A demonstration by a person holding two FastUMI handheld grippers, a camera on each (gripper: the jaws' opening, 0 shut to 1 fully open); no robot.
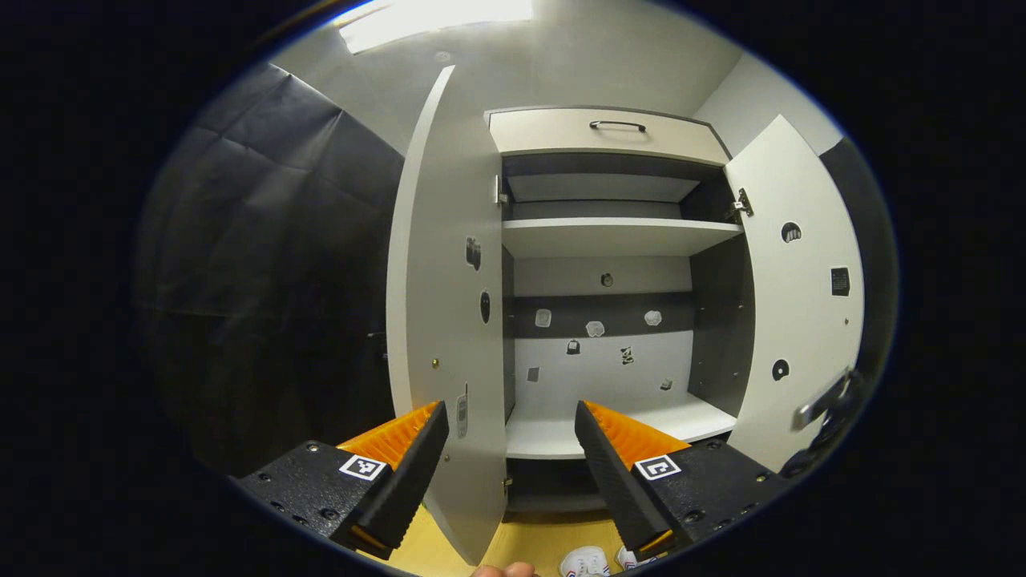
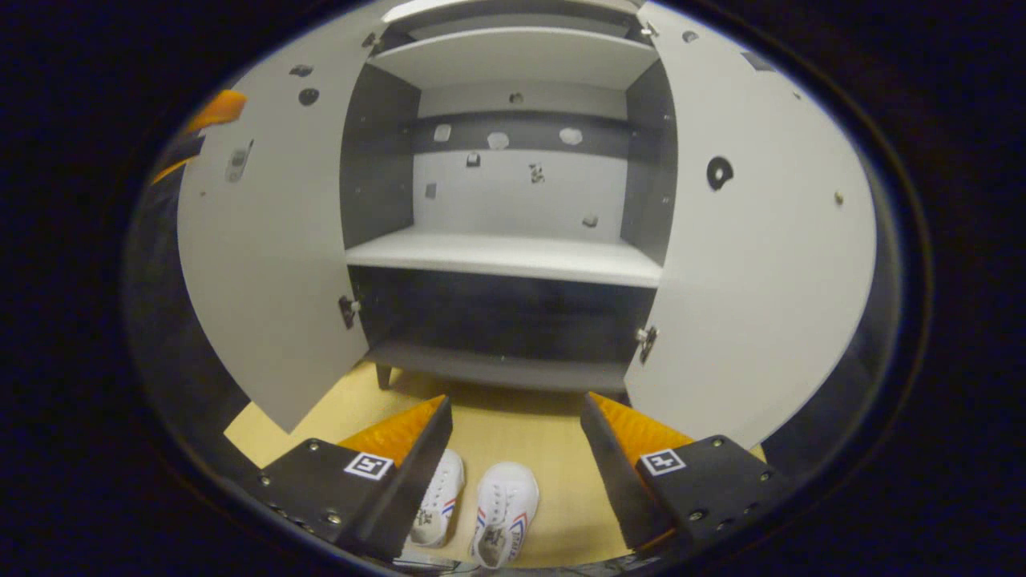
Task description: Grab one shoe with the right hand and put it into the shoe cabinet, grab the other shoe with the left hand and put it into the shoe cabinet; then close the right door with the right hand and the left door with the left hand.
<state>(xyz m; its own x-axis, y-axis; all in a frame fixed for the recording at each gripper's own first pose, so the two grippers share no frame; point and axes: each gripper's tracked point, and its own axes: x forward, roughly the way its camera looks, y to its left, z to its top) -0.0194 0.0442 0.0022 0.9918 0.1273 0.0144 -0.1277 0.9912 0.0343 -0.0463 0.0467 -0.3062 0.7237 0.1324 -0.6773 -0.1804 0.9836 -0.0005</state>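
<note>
Two white shoes with red and blue stripes stand side by side on the wooden floor: one shoe between my right gripper's fingers' line of sight, the other shoe partly behind its left finger. My right gripper hangs open above them, well apart. The shoe cabinet stands ahead with its left door and right door swung wide. My left gripper is open and higher up, facing the cabinet's middle shelf, beside the left door. The shoe toes peek in at the bottom edge.
The cabinet has an upper shelf and a top drawer with a dark handle. Small stickers dot the back panel and door insides. A fingertip shows at the bottom edge. A handle sticks out from the right door's outer side.
</note>
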